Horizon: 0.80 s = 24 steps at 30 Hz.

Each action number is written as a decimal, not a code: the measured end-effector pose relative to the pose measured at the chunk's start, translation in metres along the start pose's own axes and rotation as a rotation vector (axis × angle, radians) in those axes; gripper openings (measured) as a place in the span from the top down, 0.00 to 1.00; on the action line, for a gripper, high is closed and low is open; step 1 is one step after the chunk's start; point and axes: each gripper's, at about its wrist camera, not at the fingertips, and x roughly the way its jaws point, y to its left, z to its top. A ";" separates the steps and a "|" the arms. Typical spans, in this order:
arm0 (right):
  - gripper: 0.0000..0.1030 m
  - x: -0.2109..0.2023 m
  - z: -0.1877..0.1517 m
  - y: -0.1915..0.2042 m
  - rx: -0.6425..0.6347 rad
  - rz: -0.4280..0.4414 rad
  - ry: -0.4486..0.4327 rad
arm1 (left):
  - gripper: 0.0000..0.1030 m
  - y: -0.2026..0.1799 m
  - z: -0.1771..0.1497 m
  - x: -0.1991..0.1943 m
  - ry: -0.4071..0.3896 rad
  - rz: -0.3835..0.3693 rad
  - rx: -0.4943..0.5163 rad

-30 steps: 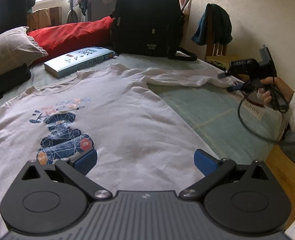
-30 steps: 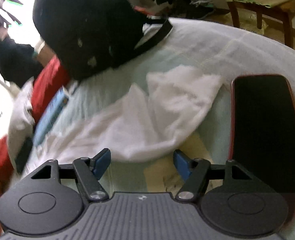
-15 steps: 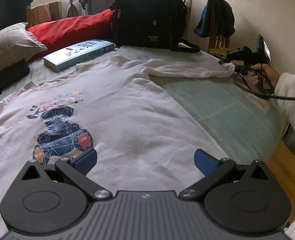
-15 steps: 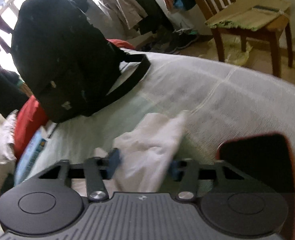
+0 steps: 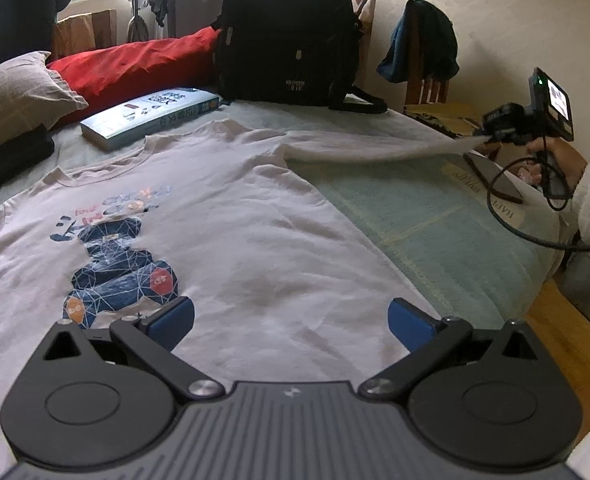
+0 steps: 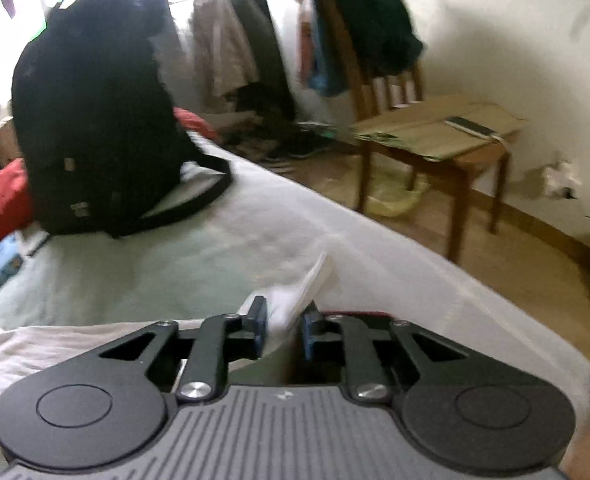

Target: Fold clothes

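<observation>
A white T-shirt (image 5: pixel 235 220) with a blue bear print lies face up on the bed. My left gripper (image 5: pixel 291 320) hovers open over its lower part, with nothing between the blue pads. The shirt's right sleeve (image 5: pixel 375 152) is stretched taut off the bed toward my right gripper (image 5: pixel 491 132), which a hand (image 5: pixel 555 156) holds at the bed's right edge. In the right wrist view the white sleeve cuff (image 6: pixel 295 296) sits pinched between the pads of the right gripper (image 6: pixel 283 324). Its jaws are opening slightly with the cuff still between them.
A black backpack (image 5: pixel 287 32) stands at the head of the bed beside a red pillow (image 5: pixel 135 60), a book (image 5: pixel 151 116) and a beige pillow (image 5: pixel 15 92). A dark phone (image 5: pixel 491 172) lies near the right edge. A wooden chair (image 6: pixel 435 140) stands beyond the bed.
The right gripper closed on the sleeve cuff, then lifted and tilted up, pulling the sleeve taut off the bed. The left gripper stayed put and open.
</observation>
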 end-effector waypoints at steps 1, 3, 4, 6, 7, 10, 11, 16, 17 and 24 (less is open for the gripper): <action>0.70 -0.002 0.000 -0.004 0.014 -0.024 0.002 | 0.01 0.001 0.000 -0.001 -0.002 0.000 -0.002; 0.68 -0.007 0.001 -0.009 0.026 -0.056 -0.007 | 0.01 0.002 0.000 -0.003 -0.004 0.002 -0.006; 0.68 -0.010 0.001 -0.010 0.030 -0.069 -0.013 | 0.01 0.002 -0.001 -0.003 -0.004 0.001 -0.007; 0.68 -0.015 0.002 -0.013 0.036 -0.077 -0.020 | 0.01 0.002 -0.001 -0.004 -0.004 -0.002 -0.007; 0.68 -0.017 0.002 -0.010 0.027 -0.059 -0.015 | 0.01 0.002 -0.001 -0.004 -0.003 -0.003 -0.008; 0.62 -0.018 0.000 0.015 -0.044 0.007 0.003 | 0.01 0.000 -0.002 -0.003 0.000 -0.006 -0.006; 0.58 -0.018 -0.002 0.026 -0.072 0.032 0.009 | 0.01 0.000 -0.003 -0.002 0.001 -0.007 -0.004; 0.53 0.002 -0.013 0.088 -0.184 0.153 0.080 | 0.01 0.000 -0.003 -0.002 0.005 0.006 0.001; 0.51 0.009 -0.017 0.101 -0.206 0.164 0.096 | 0.01 0.001 -0.003 -0.001 0.007 0.011 -0.001; 0.44 0.052 -0.041 0.133 -0.298 0.122 0.146 | 0.01 0.008 -0.006 0.003 0.020 0.029 -0.005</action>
